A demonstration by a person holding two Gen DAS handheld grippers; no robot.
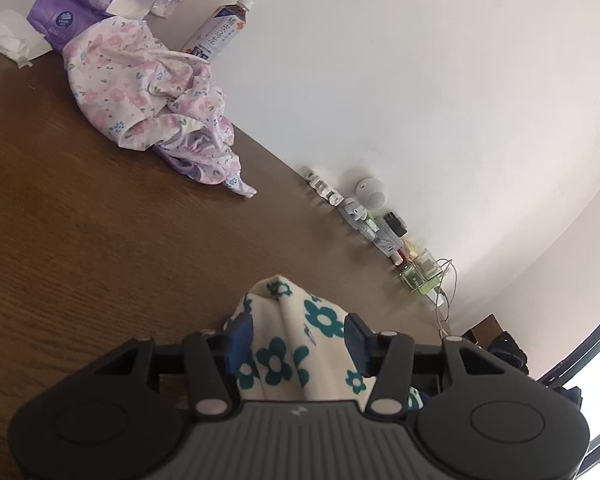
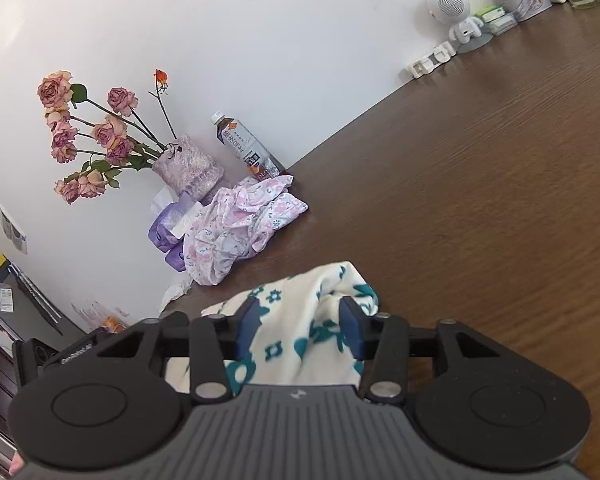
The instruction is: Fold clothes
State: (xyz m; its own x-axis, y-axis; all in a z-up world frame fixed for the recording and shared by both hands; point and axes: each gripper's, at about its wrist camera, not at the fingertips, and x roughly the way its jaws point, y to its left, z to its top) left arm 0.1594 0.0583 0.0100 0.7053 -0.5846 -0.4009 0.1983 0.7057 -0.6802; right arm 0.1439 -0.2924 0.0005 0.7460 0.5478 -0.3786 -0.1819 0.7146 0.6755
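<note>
Two claws, left claw (image 1: 298, 344) and right claw (image 2: 302, 330), gripping one cream floral garment (image 1: 288, 336).

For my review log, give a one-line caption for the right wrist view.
Right gripper pinching cream teal-flowered cloth above wooden table; crumpled pink floral garment near wall.

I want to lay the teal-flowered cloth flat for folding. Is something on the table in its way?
Nothing visible. Both the left gripper and right gripper pinch the cloth over bare table. The pink garment lies far back, near the wall.
</note>
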